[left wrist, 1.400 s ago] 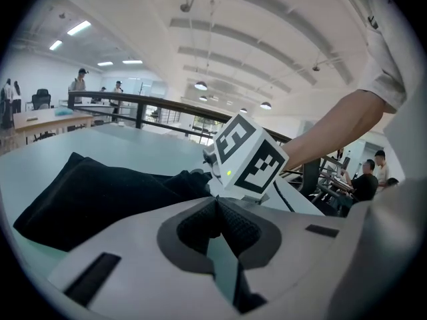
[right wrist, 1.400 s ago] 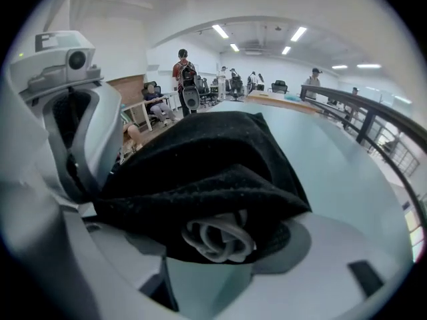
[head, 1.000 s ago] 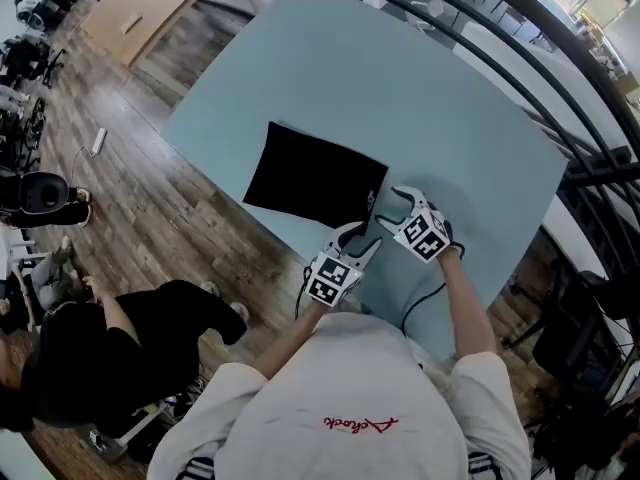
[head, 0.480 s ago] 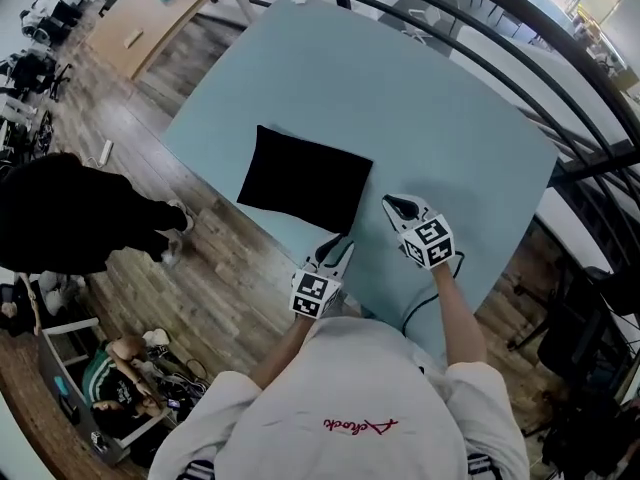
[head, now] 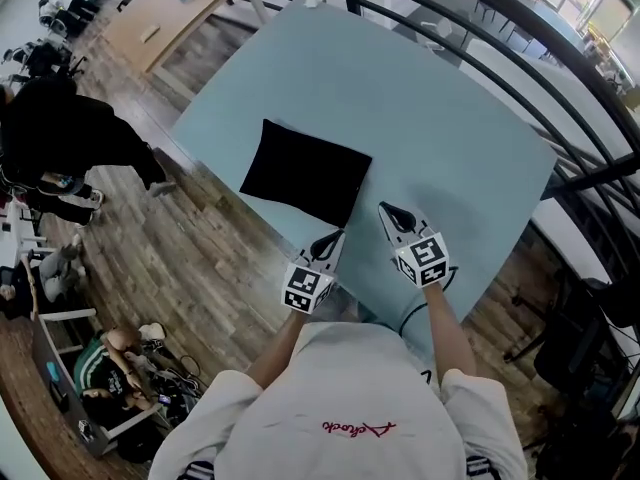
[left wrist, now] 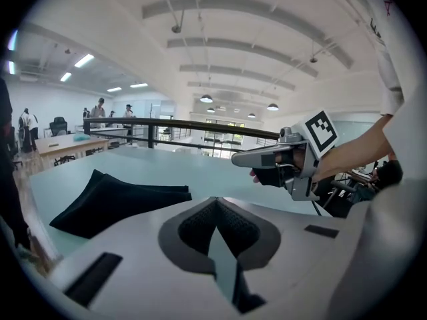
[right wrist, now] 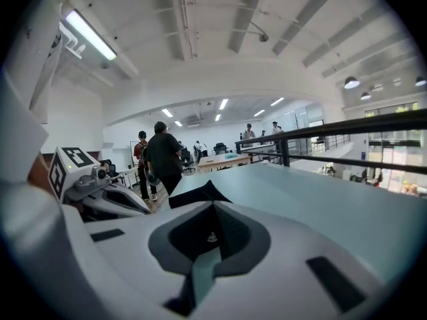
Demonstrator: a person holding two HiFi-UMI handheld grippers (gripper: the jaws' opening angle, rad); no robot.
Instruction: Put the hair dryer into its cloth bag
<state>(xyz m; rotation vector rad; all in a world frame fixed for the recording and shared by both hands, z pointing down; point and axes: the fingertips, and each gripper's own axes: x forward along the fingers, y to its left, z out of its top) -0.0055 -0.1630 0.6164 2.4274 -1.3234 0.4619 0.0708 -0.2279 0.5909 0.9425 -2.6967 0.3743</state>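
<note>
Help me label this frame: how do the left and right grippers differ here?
The left gripper ends close by a corner of the black cloth bag; the right gripper is over bare table, farther off. In the head view the left gripper angles up-right, the right gripper up-left. Shared: both have just closed, nothing between the jaws.

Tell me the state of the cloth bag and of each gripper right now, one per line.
cloth bag, lying on the table, touched by neither gripper.
left gripper, jaws just closed, now shut, nothing between them.
right gripper, jaws just closed, now shut, nothing between them.
</note>
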